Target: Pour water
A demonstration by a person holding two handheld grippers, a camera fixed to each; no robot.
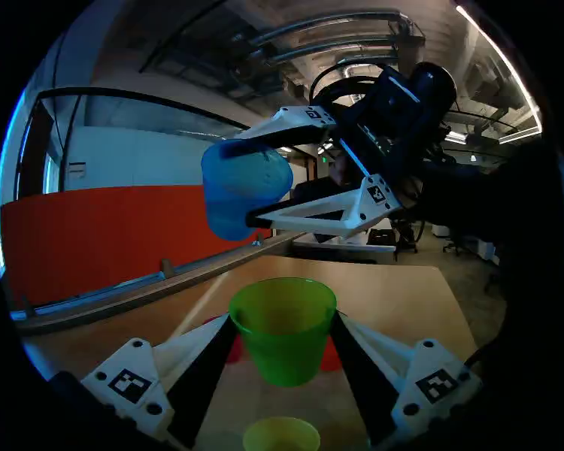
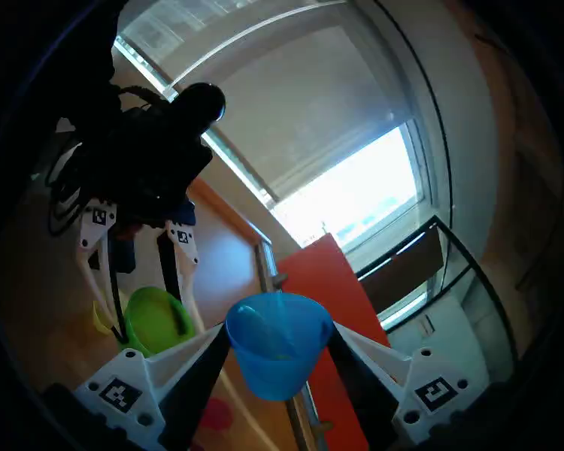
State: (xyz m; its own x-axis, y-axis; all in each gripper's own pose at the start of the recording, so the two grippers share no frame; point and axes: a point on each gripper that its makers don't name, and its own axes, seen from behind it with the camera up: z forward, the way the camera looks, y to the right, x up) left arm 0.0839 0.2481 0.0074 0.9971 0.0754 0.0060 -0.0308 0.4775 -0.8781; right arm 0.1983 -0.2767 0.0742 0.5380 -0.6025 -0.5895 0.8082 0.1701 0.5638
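The green cup [image 1: 282, 349] is gripped upright in the left gripper [image 1: 282, 322]; the blue cup [image 1: 237, 192], clamped in the rolled right gripper [image 1: 241, 183], is held tilted above and a little beyond it; its lip is judged not yet centred over the green mouth.

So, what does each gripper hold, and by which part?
The left gripper holds the green cup by its side walls, just below the rim. The right gripper holds the blue cup the same way.

Opposed close-up fisheyes, sharing green cup [image 1: 283, 331] and blue cup [image 1: 244, 188]
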